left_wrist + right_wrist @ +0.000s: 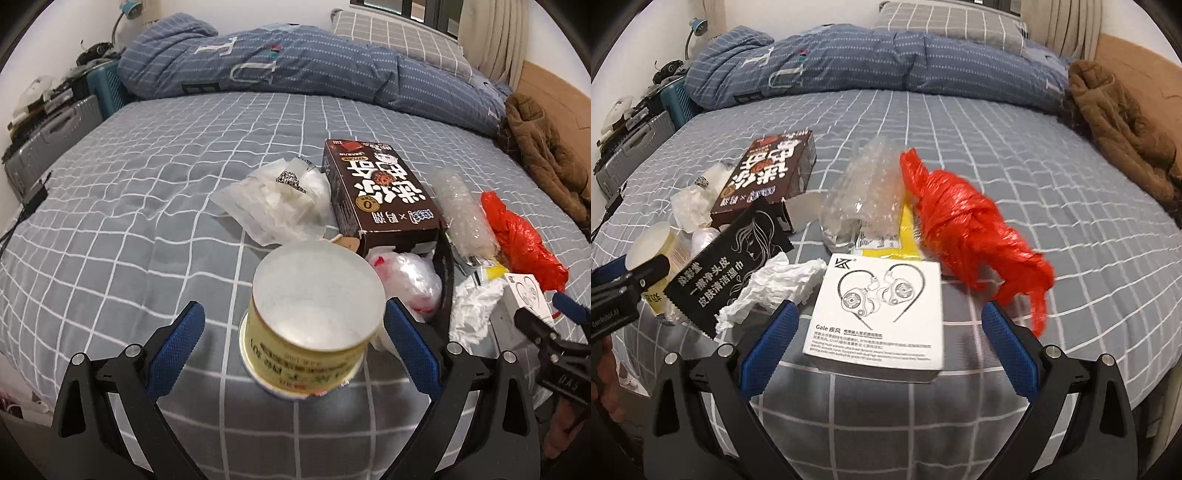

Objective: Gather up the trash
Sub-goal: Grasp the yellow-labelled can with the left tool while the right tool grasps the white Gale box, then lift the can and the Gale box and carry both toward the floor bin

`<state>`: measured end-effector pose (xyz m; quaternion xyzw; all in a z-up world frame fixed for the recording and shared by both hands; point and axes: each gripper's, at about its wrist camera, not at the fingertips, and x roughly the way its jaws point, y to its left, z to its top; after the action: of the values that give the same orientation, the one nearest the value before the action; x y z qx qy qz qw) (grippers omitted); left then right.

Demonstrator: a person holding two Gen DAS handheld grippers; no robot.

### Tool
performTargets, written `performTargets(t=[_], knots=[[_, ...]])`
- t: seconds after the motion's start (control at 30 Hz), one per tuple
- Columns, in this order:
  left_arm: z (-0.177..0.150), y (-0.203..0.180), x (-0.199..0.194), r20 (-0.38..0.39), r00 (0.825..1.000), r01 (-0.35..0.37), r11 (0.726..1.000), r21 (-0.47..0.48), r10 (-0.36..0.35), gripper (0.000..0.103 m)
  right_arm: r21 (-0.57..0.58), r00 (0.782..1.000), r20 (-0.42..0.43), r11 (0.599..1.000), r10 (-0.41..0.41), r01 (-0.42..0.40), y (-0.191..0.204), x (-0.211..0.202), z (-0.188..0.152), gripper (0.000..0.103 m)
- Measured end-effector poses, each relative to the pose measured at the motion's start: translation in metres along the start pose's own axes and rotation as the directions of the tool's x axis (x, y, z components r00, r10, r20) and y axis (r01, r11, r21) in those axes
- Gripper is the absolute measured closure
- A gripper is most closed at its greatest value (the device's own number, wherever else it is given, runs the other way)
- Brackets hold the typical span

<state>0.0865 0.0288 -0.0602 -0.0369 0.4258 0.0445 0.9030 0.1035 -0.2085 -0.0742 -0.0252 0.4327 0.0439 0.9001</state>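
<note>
A small heap of rubbish lies on the grey checked bedsheet (147, 206), and the brown printed cardboard carton (376, 192) in its middle makes the handiest landmark. Just in front of the carton stands a short yellow paper tub with a pale frosted lid (314, 314), tilted a little. The left gripper (291, 339) is spread wide around it, blue pads either side and not touching, so nothing is held yet. To the carton's right, past the crumpled white tissue (775, 284), lies a flat white cardboard earphone box (879, 314); the right gripper (890, 332) is likewise released, its jaws straddling the box's near end. Beyond that box sit a roll of clear bubble wrap (864, 192) and a knotted red plastic bag (964, 225).

The tub looks empty and light, with thin walls that would buckle if squeezed hard; I'd pinch it gently across the body, below the lid. The white box seems stiff and light, best taken across its narrow sides.
</note>
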Motion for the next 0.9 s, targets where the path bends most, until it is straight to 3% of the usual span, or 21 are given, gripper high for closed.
performTargets(t=[0.17, 0.3, 0.47, 0.9], knots=[[0.002, -0.002, 0.011, -0.016, 1.000, 0.012, 1.000, 0.004, -0.012, 0.017, -0.005, 1.000, -0.022, 1.000, 0.016, -0.016, 0.006, 0.014, -0.004, 0.014], [0.001, -0.003, 0.019, -0.018, 0.999, 0.043, 0.999, 0.003, -0.043, 0.029, 0.005, 0.999, -0.030, 1.000, 0.025, -0.025, 0.008, 0.023, -0.008, 0.021], [0.000, -0.005, 0.021, -0.002, 0.999, 0.033, 0.999, 0.007, -0.033, 0.029, 0.013, 0.999, -0.041, 1.000, 0.014, -0.014, 0.010, 0.034, -0.011, 0.035], [-0.002, 0.002, 0.017, 0.014, 0.999, 0.033, 0.999, -0.009, -0.033, 0.030, 0.003, 1.000, -0.015, 1.000, 0.023, -0.023, 0.005, 0.028, -0.012, 0.036]])
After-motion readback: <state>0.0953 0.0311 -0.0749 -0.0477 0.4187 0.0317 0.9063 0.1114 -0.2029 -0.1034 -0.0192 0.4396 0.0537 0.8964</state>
